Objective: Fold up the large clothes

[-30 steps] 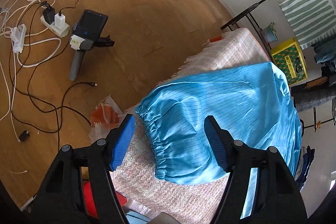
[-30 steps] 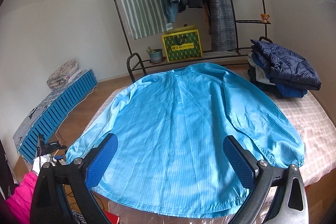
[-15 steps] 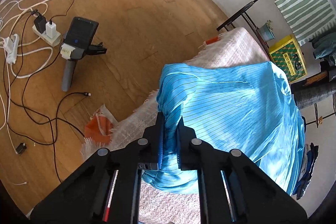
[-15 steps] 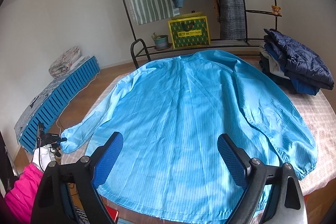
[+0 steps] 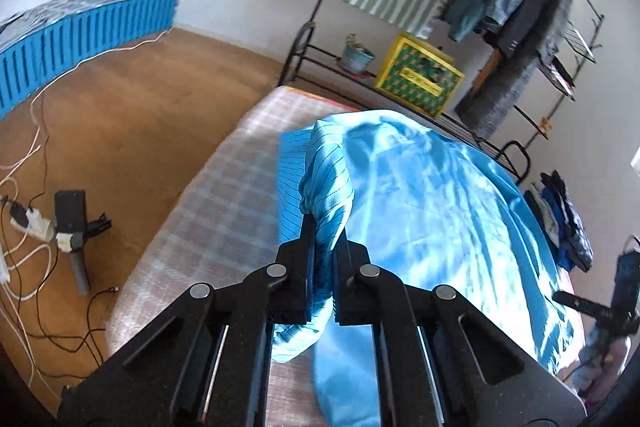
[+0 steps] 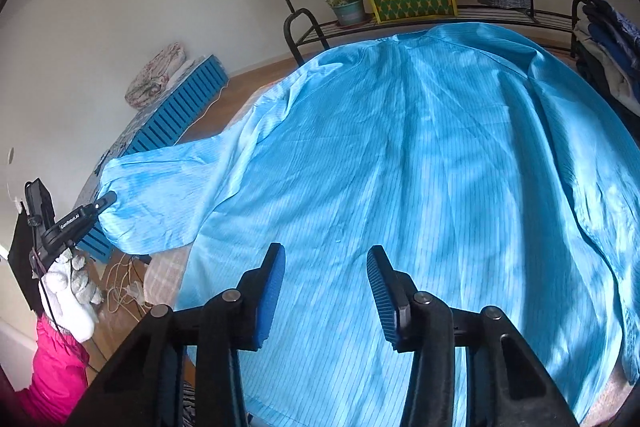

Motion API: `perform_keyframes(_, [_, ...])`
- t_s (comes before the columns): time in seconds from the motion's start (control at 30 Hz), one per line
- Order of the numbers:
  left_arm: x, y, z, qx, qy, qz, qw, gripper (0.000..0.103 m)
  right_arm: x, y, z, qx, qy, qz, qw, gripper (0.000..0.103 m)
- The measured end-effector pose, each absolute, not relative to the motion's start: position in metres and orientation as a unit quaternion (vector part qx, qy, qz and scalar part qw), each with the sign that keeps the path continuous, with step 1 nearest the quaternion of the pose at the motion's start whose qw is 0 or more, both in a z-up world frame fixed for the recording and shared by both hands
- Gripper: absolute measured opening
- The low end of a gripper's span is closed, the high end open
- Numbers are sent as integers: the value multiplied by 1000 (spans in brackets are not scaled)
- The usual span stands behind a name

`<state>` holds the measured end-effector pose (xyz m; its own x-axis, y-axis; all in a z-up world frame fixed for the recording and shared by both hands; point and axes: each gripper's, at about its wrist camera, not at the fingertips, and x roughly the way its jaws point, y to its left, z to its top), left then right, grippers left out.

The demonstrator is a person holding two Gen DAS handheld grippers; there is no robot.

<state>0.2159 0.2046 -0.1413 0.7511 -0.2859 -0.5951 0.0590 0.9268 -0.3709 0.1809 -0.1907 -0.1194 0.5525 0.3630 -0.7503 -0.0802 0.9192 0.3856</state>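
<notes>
A big blue coat (image 6: pixel 420 155) lies spread flat on the bed (image 5: pixel 208 211), back side up, so it can be folded. The left gripper (image 5: pixel 325 227) is pinching the cuff of the left sleeve (image 5: pixel 326 183) and holds it up off the bed, likely to lay it across the coat. The right gripper (image 6: pixel 326 291) hangs over the near hem, its jaws closing with no cloth pinched between them yet, maybe to grab there.

A glossy, smooth blue cloth with thin dark stripes is seen in the garment (image 6: pixel 420 155); the bed cover (image 5: pixel 224 195) is matt checked fabric, the floor (image 5: pixel 120 107) wood.
</notes>
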Motion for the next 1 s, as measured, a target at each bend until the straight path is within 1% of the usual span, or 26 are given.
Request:
perform_keyframes(0.17, [187, 119, -125, -82, 334, -185, 920, 4, 233, -185, -116, 182, 456, 163, 856, 45])
perform_keyframes(0.27, [172, 79, -131, -46, 347, -222, 910, 4, 272, -174, -120, 210, 462, 199, 838, 45])
perform_keyframes(0.4, [158, 49, -147, -15, 369, -238, 898, 4, 320, -150, -134, 235, 475, 237, 815, 45])
perform_keyframes(0.5, [148, 47, -160, -15, 387, -239, 890, 4, 352, -129, -155, 257, 494, 255, 790, 52])
perform_keyframes(0.63, [139, 54, -167, -26, 399, -232, 887, 4, 381, -100, -190, 222, 530, 212, 790, 56])
perform_keyframes(0.77, [132, 64, -169, -24, 399, -230, 888, 4, 400, -89, -226, 223, 561, 169, 779, 56])
perform_keyframes(0.87, [129, 68, -168, -25, 399, -230, 887, 4, 407, -87, -247, 247, 570, 169, 765, 56])
perform_keyframes(0.9, [129, 70, -167, -27, 399, -230, 887, 4, 409, -86, -251, 256, 571, 176, 760, 53])
perform_keyframes(0.97, [127, 73, -167, -29, 400, -231, 886, 4, 412, -81, -257, 267, 569, 188, 755, 36])
perform_keyframes(1.0, [126, 74, -167, -28, 402, -231, 886, 4, 414, -78, -260, 275, 569, 196, 749, 18])
